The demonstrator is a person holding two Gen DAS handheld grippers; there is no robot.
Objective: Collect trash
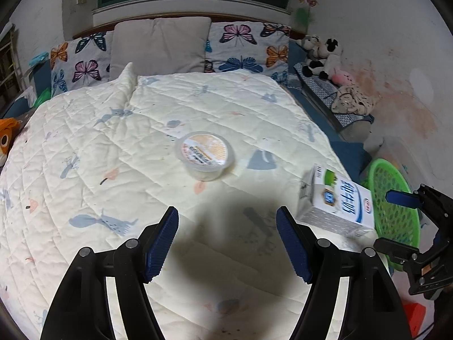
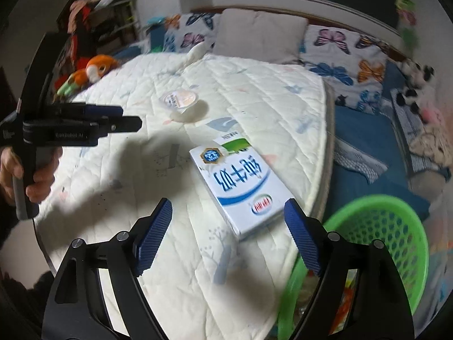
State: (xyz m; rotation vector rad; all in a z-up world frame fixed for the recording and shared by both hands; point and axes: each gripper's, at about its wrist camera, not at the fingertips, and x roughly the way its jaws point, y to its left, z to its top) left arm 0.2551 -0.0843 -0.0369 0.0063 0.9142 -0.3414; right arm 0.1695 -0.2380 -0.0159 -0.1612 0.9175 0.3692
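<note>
A white and blue milk carton [image 1: 337,206] lies flat near the right edge of the bed; in the right wrist view the carton [image 2: 240,189] lies just ahead of my open right gripper [image 2: 228,221], between its spread fingers. A clear plastic cup with a sealed orange lid [image 1: 205,154] stands on the quilt ahead of my open, empty left gripper [image 1: 228,228]; the cup [image 2: 181,102] is farther off in the right wrist view. The left gripper [image 2: 121,119] shows from the side there. The right gripper [image 1: 402,221] shows at the far right, beside the basket.
A green plastic basket [image 2: 379,240] stands on the floor beside the bed's right edge, also seen in the left wrist view [image 1: 393,206]. The white quilt [image 1: 113,155] covers the bed. Pillows [image 1: 158,45] line the headboard. Plush toys [image 1: 320,56] sit at the right.
</note>
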